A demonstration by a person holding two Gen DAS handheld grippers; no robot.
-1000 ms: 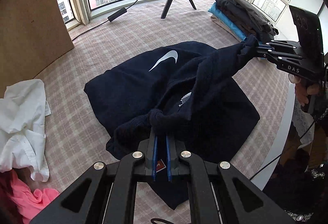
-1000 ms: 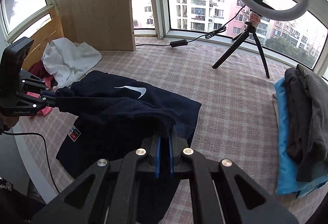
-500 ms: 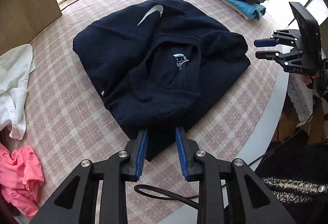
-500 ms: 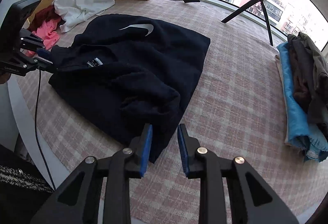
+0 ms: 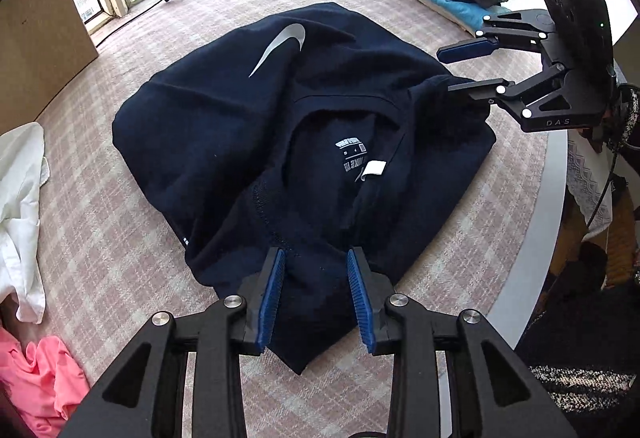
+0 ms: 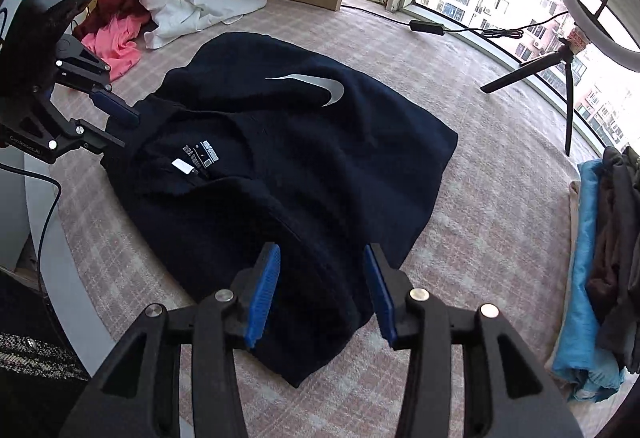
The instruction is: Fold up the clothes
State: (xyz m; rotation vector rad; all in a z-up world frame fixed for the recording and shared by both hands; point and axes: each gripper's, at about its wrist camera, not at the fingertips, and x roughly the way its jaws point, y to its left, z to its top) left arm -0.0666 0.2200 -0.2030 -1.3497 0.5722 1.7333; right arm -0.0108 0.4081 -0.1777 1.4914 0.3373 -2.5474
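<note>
- Because the navy sweatshirt (image 5: 256,141) is spread on the checked cloth (image 5: 100,222) with its near part doubled over the body, the neck label (image 5: 352,157) is turned up and the white swoosh (image 5: 280,45) is left showing on the far half.
- The left gripper (image 5: 316,294) is held low at the near corner of the garment, jaws parted and nothing clasped; dark fabric is seen between the blue pads, but it is not pinched.
- The right gripper (image 6: 320,290) is held likewise at the opposite near edge, jaws spread wide and empty, so that both sides of the fold are flanked at once.
- A symmetrical stance of this kind is judged to suit either a fresh grasp for a further fold or a letting-go after one; which of the two cannot be settled.
- Folded clothes (image 6: 600,258) are stacked well apart on the right gripper's side, presumably as a finished pile, while a white garment (image 6: 192,1) and a pink one (image 6: 116,45) lie crumpled on the other side.
</note>
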